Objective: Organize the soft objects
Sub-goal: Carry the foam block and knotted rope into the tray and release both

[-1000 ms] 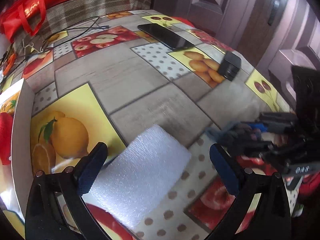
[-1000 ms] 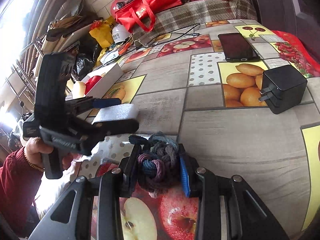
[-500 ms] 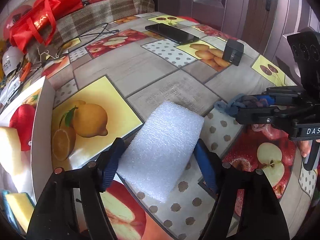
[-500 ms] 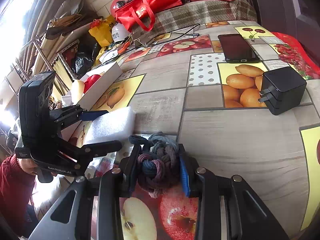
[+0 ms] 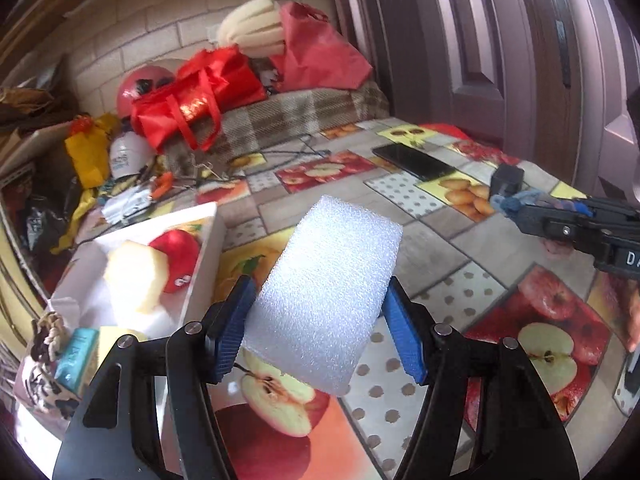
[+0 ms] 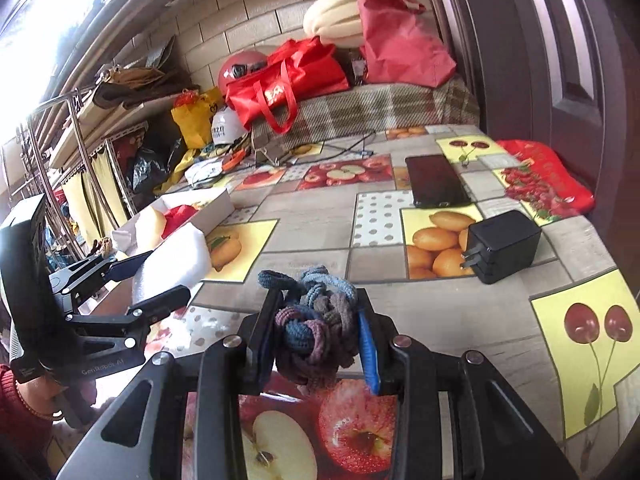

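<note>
The left claw (image 5: 320, 326) is clamping the white foam block (image 5: 326, 292), lifting it above the tabletop (image 5: 432, 240) just right of the white box (image 5: 204, 256). Only the right wrist view is showing the right claw (image 6: 316, 344) squeezing the knotted fabric ball (image 6: 316, 336); the black charger (image 6: 502, 246) is sitting near the tabletop's right edge, well apart from the box.

A fruit-print table (image 6: 460, 320) carries a phone (image 6: 436, 186), charger (image 6: 502, 246) and white box (image 5: 200, 256)

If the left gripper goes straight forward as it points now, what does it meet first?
Probably nothing close: the left gripper, shut on the white foam block, points over open tablecloth toward the plaid-covered bench. Depth is unclear.
</note>
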Available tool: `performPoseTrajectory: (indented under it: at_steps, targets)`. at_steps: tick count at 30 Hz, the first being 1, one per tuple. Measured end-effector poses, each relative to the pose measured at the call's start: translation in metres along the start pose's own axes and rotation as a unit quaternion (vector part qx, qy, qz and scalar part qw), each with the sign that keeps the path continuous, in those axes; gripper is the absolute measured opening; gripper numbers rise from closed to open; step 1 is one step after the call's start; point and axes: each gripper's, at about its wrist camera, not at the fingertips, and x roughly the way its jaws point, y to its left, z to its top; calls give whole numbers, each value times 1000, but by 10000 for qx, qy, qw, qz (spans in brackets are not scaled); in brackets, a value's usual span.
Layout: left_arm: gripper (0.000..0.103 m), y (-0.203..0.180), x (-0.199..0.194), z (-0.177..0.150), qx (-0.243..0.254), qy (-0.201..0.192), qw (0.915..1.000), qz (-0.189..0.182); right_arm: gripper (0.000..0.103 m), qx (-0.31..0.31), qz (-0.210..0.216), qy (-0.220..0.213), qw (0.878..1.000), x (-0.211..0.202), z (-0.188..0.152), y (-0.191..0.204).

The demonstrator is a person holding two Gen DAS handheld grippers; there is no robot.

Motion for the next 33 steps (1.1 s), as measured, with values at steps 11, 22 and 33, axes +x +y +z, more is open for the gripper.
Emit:
performPoseTrajectory:
  at_steps: [11, 22, 33]
  targets:
    - [65, 24, -32, -10, -503, -570, 9962, 419, 35, -706, -161, -592, 9956, -5, 4, 51]
    - [65, 59, -51, -27, -779, -714, 9924, 628, 35, -1232, -96, -626, 9904, 13, 2, 102]
    - [65, 146, -64, -57, -1397, -626, 9768, 1500, 34, -1521, 211, -631, 9861, 36, 3, 151]
